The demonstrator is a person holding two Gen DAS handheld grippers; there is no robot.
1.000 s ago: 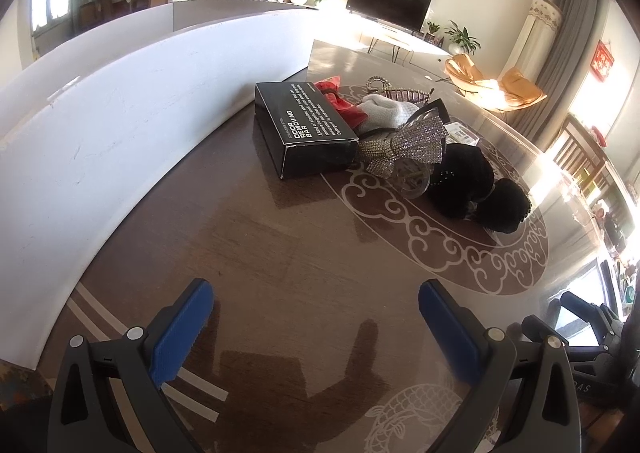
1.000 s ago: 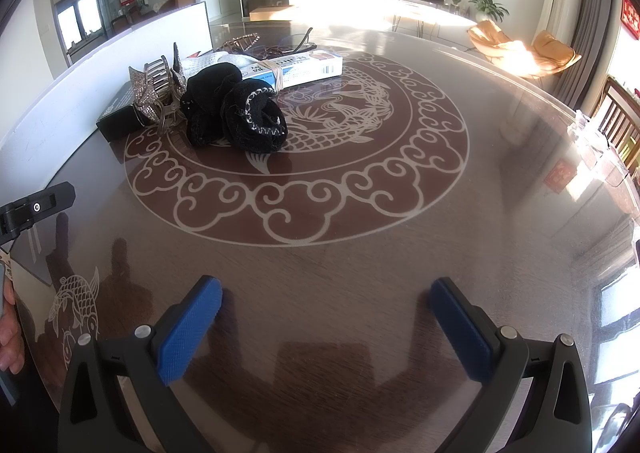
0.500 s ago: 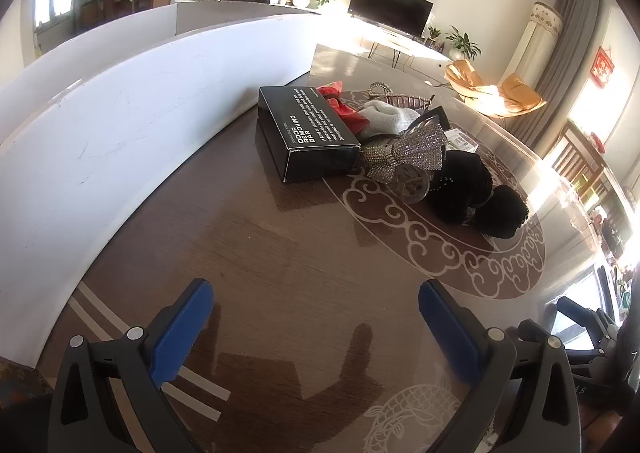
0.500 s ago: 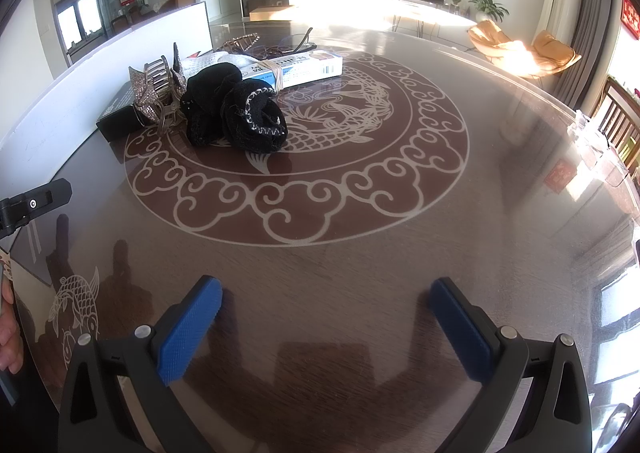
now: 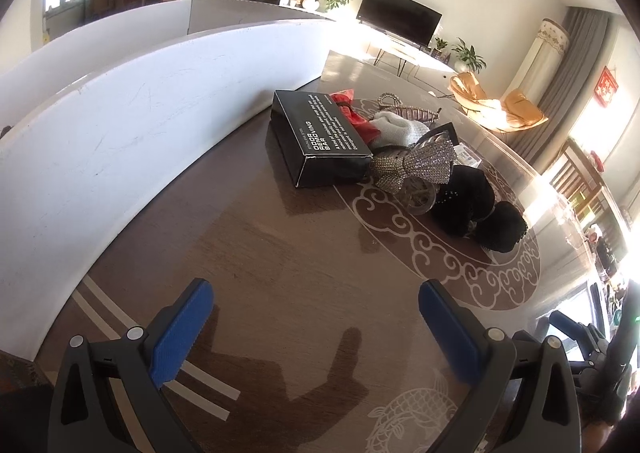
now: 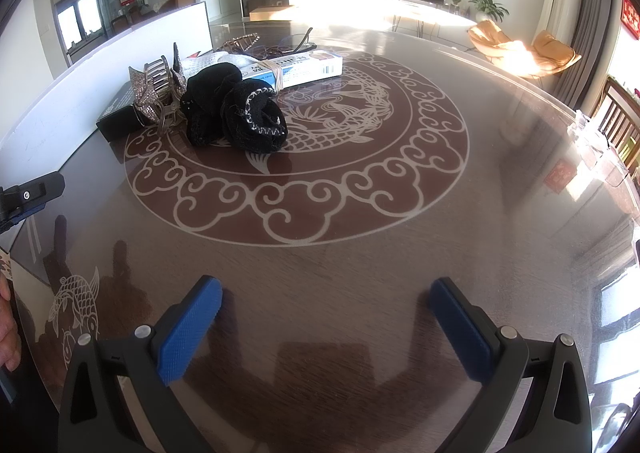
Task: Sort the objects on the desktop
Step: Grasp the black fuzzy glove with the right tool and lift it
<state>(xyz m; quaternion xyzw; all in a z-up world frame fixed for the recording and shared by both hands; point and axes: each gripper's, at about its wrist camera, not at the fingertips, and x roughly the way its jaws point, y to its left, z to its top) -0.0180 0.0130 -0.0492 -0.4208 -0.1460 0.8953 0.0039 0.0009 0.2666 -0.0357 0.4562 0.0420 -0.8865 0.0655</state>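
A pile of objects lies on the round glass-topped table (image 6: 360, 273). A black box (image 5: 320, 137) lies beside a red item (image 5: 356, 117), a white cloth (image 5: 396, 129), a rhinestone bow hair clip (image 5: 416, 167) and black scrunchies (image 5: 476, 205). In the right wrist view the scrunchies (image 6: 236, 113), the clip (image 6: 156, 93), a blue-white box (image 6: 296, 67) and the black box (image 6: 118, 115) lie at the far left. My left gripper (image 5: 316, 317) is open and empty, well short of the black box. My right gripper (image 6: 326, 317) is open and empty over bare table.
A white board wall (image 5: 120, 133) curves along the table's left side. Glasses (image 6: 296, 43) and a metal clip (image 6: 240, 41) lie behind the pile. My left gripper's tip (image 6: 32, 193) shows at the right wrist view's left edge. Chairs (image 6: 616, 121) stand at the right.
My left gripper has moved slightly, so the pile sits a little lower and nearer in its view. The right gripper has not moved.
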